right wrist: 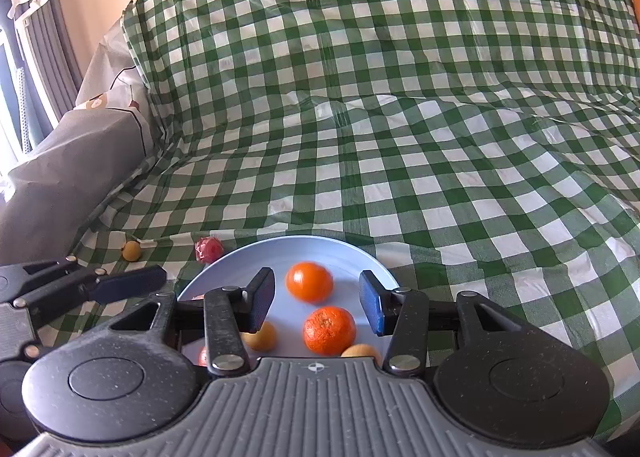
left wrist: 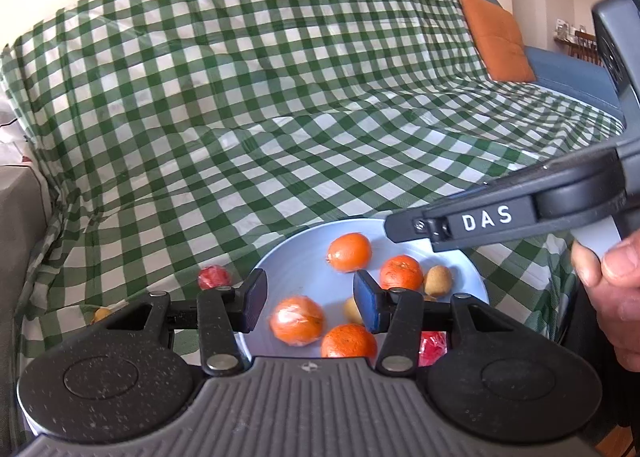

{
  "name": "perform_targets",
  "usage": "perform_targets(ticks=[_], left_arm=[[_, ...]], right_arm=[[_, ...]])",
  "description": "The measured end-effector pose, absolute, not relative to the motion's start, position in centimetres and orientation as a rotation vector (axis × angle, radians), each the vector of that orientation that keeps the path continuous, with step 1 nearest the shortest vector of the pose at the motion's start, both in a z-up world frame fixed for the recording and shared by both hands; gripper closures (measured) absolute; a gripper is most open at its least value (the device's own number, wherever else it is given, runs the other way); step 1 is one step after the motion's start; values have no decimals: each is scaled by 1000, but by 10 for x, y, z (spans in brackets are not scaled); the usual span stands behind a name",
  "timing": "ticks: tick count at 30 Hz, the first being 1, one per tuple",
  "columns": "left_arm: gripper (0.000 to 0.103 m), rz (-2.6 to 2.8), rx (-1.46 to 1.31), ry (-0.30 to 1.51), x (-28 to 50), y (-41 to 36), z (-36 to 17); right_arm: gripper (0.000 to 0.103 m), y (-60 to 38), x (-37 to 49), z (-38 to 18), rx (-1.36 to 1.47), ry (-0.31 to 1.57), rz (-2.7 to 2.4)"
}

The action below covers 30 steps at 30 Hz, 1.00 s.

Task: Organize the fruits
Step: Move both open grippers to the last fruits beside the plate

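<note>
A pale blue plate [left wrist: 296, 257] lies on the green checked cloth and holds several oranges and brownish kiwis. My left gripper [left wrist: 310, 303] hovers open over its near side. A blurred orange [left wrist: 297, 320] sits between and below the pads, touching neither. Another orange [left wrist: 350, 252] and a kiwi [left wrist: 438, 281] lie further back. My right gripper [right wrist: 317, 305] is open above the plate [right wrist: 328, 249], with a blurred orange [right wrist: 309, 282] in the gap, clear of both pads. A second orange [right wrist: 329, 330] lies just below. The right gripper [left wrist: 394, 227] reaches in from the right, held by a hand [left wrist: 608, 277].
A red fruit [right wrist: 209, 249] and a small yellow-brown fruit [right wrist: 132, 250] lie on the cloth left of the plate. Another red fruit [left wrist: 432, 347] shows at the plate's near right. The left gripper [right wrist: 156, 277] comes in from the left. An orange cushion [left wrist: 496, 37] rests far right.
</note>
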<state>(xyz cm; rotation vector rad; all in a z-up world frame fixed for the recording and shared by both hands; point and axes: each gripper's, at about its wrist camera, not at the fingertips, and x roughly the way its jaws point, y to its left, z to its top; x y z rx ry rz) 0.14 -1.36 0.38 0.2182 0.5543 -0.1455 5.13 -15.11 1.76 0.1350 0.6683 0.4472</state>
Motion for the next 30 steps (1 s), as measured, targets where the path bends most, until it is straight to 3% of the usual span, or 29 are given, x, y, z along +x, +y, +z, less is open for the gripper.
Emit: perform_targets(ticks=[12, 18, 22, 30], left_arm=[[76, -3, 187, 568, 9, 32, 38], [76, 141, 178, 552, 17, 105, 51], [76, 268, -158, 572, 15, 168, 52], [75, 252, -257, 650, 30, 183, 44]], right_arm=[[54, -154, 49, 20, 148, 669, 434], [54, -151, 49, 22, 152, 658, 453], [54, -149, 50, 24, 161, 652, 466], [54, -139, 55, 23, 173, 660, 502]])
